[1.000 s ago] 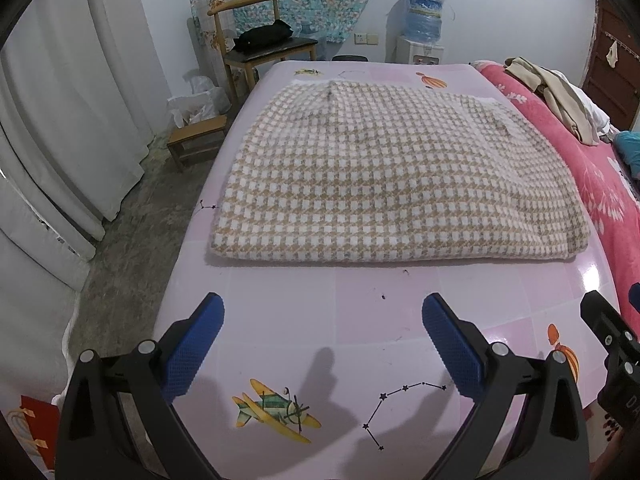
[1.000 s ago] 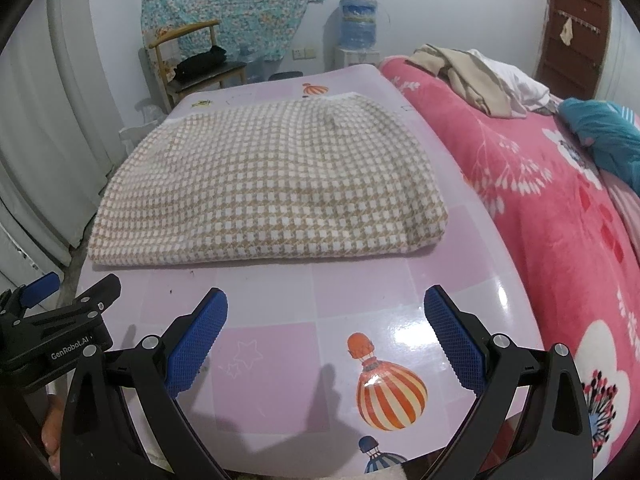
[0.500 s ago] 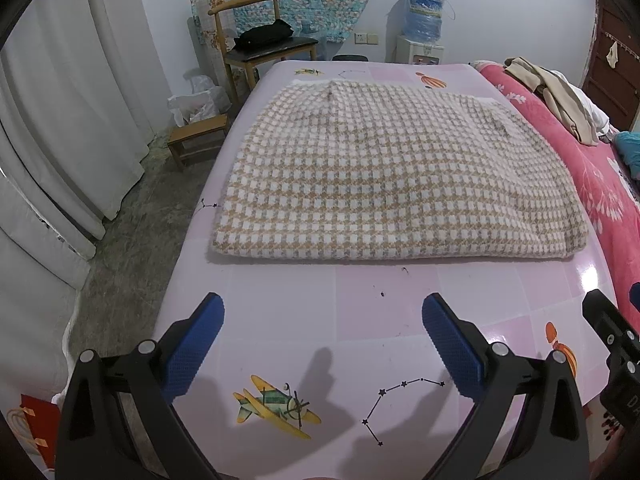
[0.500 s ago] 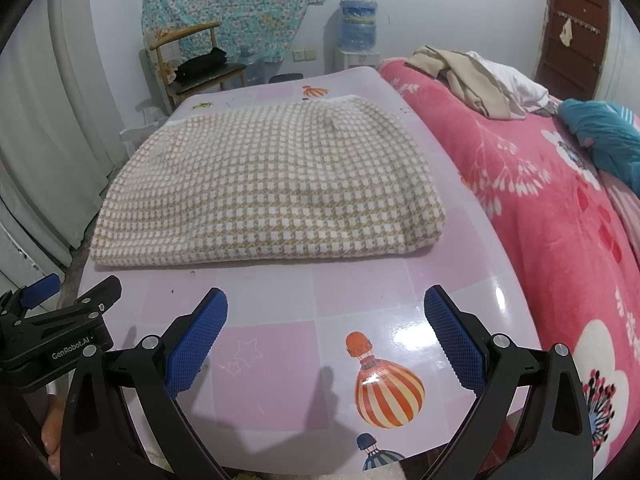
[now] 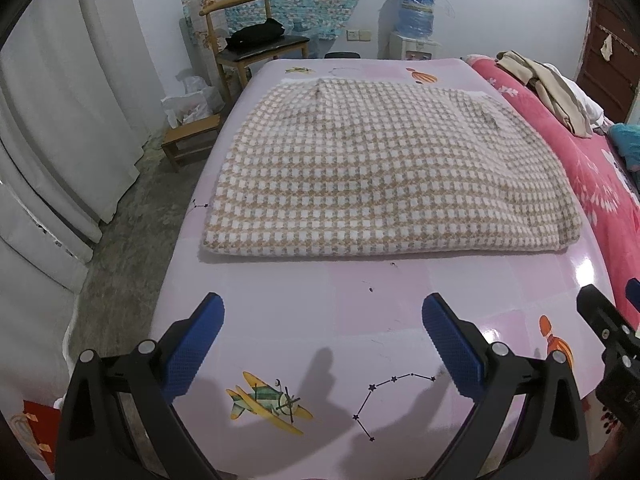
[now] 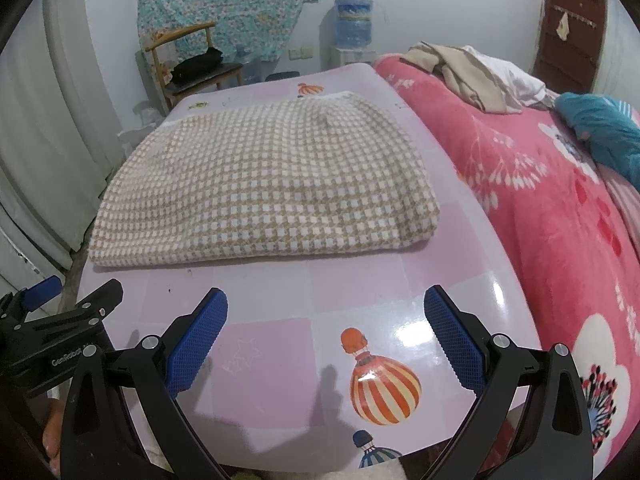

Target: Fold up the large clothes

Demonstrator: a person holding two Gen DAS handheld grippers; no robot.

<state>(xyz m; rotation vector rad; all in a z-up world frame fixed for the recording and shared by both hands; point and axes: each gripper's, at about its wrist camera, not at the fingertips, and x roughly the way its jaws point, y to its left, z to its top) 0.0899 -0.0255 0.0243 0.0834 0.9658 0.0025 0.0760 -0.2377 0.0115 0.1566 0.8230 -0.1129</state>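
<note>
Both grippers are drawing back a little from the folded garment: in each wrist view the checked cloth is sitting slightly farther up the frame than a second ago, with more bare desk showing in front of it. The left gripper (image 5: 323, 324) is hovering over the near end of the desk (image 5: 304, 280), its blue-padded fingers (image 5: 194, 350) spread wide apart and holding nothing. The right gripper (image 6: 326, 322) is hanging beside it, its fingers (image 6: 456, 342) likewise wide apart and empty.

The beige-and-white checked garment (image 5: 384, 168) is lying flat and folded into a broad rectangle across the middle and far part of the pink desk, well apart from both grippers, its near folded edge running parallel to the desk's front edge.

To the right, the pink floral bed (image 6: 552, 216) is carrying a beige garment (image 6: 460, 68) and a teal cloth (image 6: 600, 128). A black bag (image 5: 256, 34) is resting on the wooden chair (image 5: 240, 46).
</note>
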